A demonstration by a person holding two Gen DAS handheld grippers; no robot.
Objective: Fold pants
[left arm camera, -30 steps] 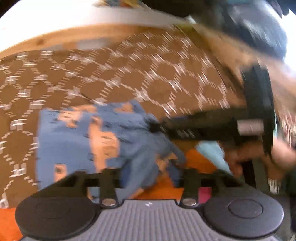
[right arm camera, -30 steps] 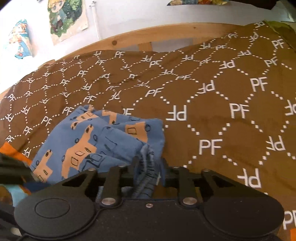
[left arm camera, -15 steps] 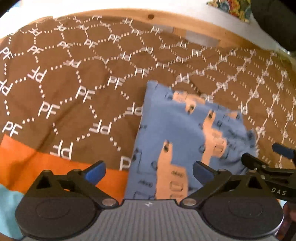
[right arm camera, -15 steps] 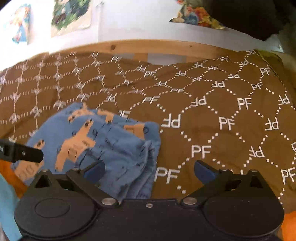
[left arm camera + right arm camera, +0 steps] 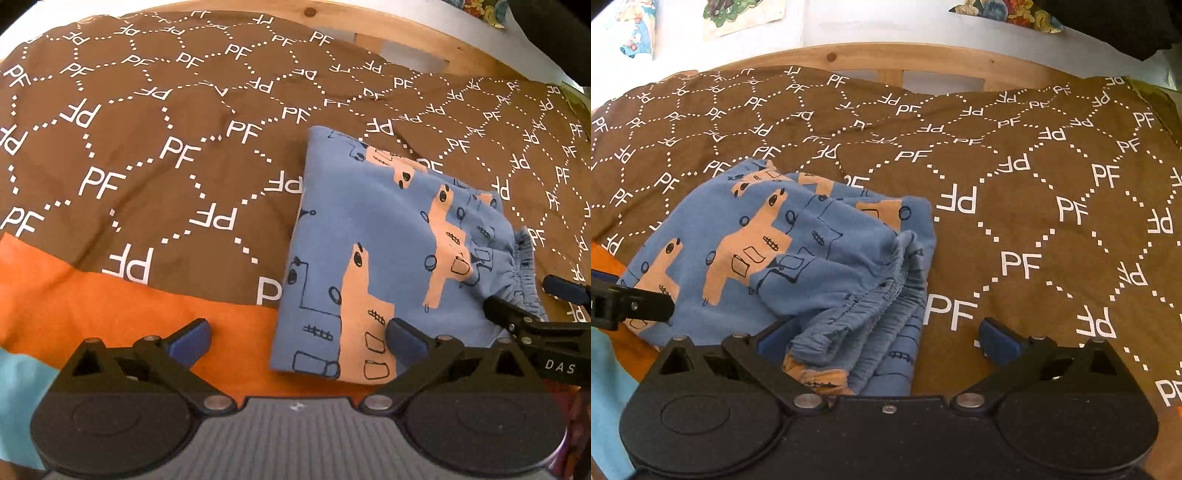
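The blue pants [image 5: 388,251] with orange vehicle prints lie folded in a rough square on the brown bedspread [image 5: 147,147]; their gathered waistband [image 5: 879,295] faces my right gripper. My left gripper [image 5: 297,338] is open and empty at the pants' near left corner. My right gripper [image 5: 888,339] is open and empty, with the waistband edge lying between its fingers. The right gripper's fingertips also show at the right edge of the left wrist view [image 5: 517,317].
The brown "PF" bedspread [image 5: 1052,203] covers the bed, with an orange band [image 5: 110,302] and a light blue patch [image 5: 18,387] at the near edge. A wooden bed frame [image 5: 923,59] and a wall with pictures [image 5: 738,14] lie behind.
Both grippers were shut on the pants a second ago. They have let go and opened, and the pants now lie folded flat on the bedspread. Both grippers have drawn back slightly.
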